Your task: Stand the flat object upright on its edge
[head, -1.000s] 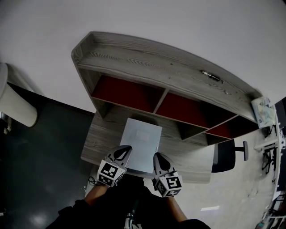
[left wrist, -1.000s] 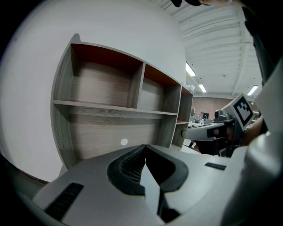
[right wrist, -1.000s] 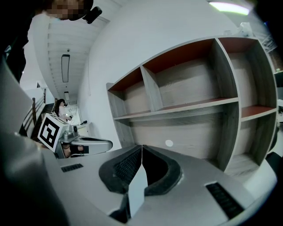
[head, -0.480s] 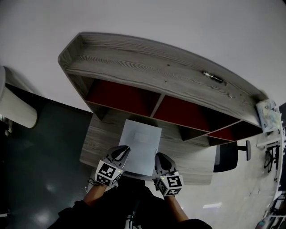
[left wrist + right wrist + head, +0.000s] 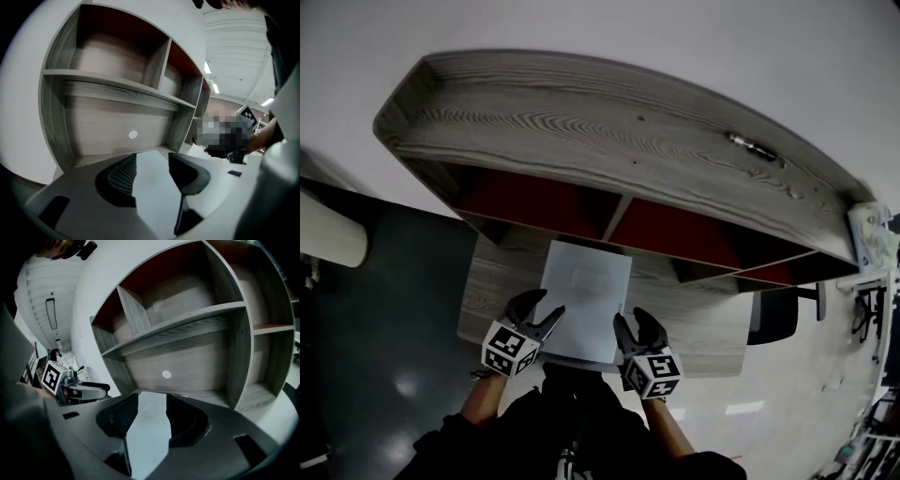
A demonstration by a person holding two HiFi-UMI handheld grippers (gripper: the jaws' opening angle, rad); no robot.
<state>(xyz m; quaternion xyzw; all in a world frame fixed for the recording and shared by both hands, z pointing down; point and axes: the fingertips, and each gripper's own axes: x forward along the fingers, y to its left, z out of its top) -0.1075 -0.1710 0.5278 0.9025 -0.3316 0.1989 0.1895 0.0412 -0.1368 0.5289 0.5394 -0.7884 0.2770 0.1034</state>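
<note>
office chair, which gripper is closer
Right: the right gripper at the white sheet corner toward the office chair, left gripper at the other; both just opening, sheet between jaws.

Desk shelf grey grained wood, matt; flat sheet pale, smooth; floor dark, glossy.

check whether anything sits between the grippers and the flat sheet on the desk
Nothing visible does. The left gripper and right gripper sit at the flat sheet's near edge. Their jaws have just been opening, and the sheet shows in each gap, unpinched.
</note>
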